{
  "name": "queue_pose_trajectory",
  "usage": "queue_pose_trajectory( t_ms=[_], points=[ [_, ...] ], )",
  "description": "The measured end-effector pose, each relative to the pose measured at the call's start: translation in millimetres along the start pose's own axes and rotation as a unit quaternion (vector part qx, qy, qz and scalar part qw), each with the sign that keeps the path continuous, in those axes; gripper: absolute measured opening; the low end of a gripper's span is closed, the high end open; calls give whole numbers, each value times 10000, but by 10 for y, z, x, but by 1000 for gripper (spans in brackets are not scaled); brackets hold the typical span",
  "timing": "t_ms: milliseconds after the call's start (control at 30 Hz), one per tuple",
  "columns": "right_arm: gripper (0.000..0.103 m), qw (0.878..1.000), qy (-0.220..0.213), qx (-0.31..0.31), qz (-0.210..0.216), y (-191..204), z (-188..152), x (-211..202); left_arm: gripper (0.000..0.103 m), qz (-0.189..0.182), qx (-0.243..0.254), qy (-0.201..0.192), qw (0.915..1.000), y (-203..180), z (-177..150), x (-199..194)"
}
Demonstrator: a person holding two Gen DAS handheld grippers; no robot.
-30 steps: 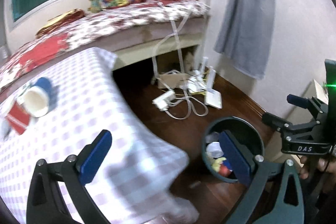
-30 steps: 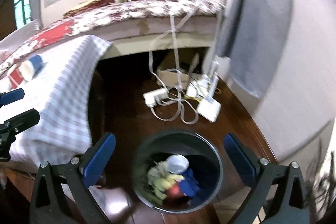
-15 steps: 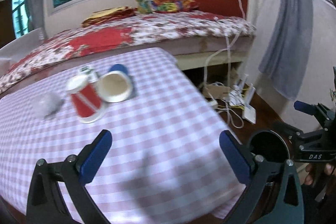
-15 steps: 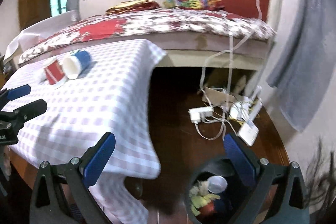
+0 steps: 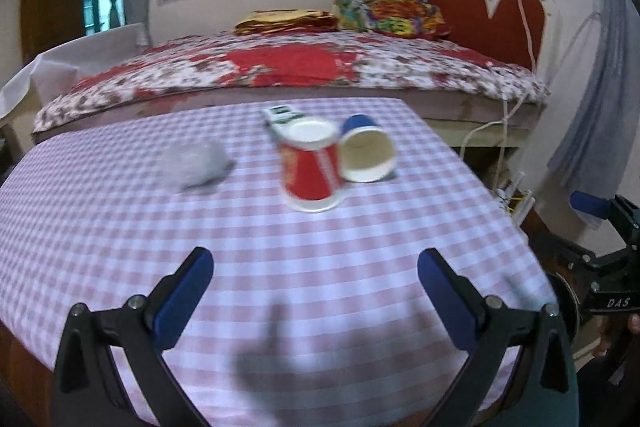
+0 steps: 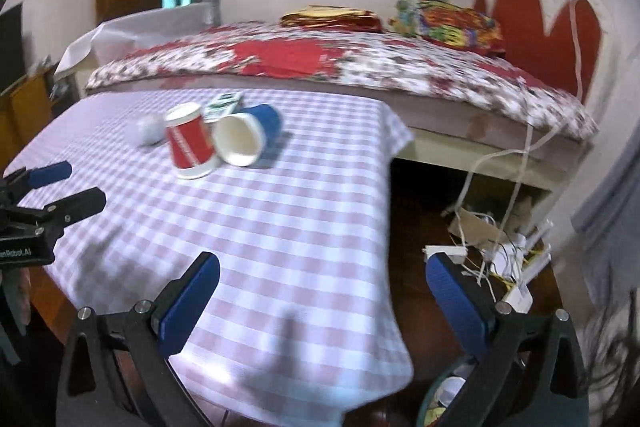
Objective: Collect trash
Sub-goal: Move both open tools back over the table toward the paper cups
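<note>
A red paper cup (image 5: 310, 173) stands upside down on the checked tablecloth (image 5: 280, 267). A blue paper cup (image 5: 366, 151) lies on its side beside it, and a crumpled grey wad (image 5: 196, 163) lies to the left. A small white and green packet (image 5: 280, 115) lies behind the cups. My left gripper (image 5: 314, 293) is open and empty, over the table's near part. My right gripper (image 6: 322, 295) is open and empty, over the table's right corner; the red cup (image 6: 188, 143) and the blue cup (image 6: 248, 135) are far left of it. The bin (image 6: 444, 399) with trash shows at the bottom right.
A bed (image 5: 300, 67) with a flowered cover stands behind the table. Cables and power strips (image 6: 500, 251) lie on the wood floor right of the table. A grey curtain (image 5: 592, 99) hangs at the right.
Both grippers have swung up and left from the bin to face the table. The cups and the wad are now in the middle of the left wrist view.
</note>
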State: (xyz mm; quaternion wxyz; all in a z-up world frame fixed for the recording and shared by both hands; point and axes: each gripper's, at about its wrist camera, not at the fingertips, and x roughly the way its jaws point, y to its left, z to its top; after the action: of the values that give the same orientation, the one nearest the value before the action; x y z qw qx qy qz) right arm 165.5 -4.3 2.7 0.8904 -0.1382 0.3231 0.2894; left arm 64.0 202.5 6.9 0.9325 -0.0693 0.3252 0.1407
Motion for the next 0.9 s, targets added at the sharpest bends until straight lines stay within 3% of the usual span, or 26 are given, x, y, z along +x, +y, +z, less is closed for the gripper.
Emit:
queue_pose_trajectory(
  t_ms=[233, 333, 600, 733, 900],
  points=[
    [103, 9993, 142, -177, 287, 373, 176, 199, 101, 304, -330, 21, 9990, 504, -78, -1],
    [103, 9992, 105, -221, 311, 478, 269, 273, 90, 371, -459, 91, 9982, 673, -97, 44],
    [102, 9994, 52, -200, 269, 531, 566, 603, 90, 278, -434, 10, 9987, 688, 62, 227],
    [79, 9994, 113, -195, 265, 471, 668, 775, 90, 139, -336, -33, 9993, 572, 191, 381],
    [73, 9993, 172, -163, 303, 402, 750, 1045, 90, 39, -309, -72, 9995, 469, 296, 530]
  ],
)
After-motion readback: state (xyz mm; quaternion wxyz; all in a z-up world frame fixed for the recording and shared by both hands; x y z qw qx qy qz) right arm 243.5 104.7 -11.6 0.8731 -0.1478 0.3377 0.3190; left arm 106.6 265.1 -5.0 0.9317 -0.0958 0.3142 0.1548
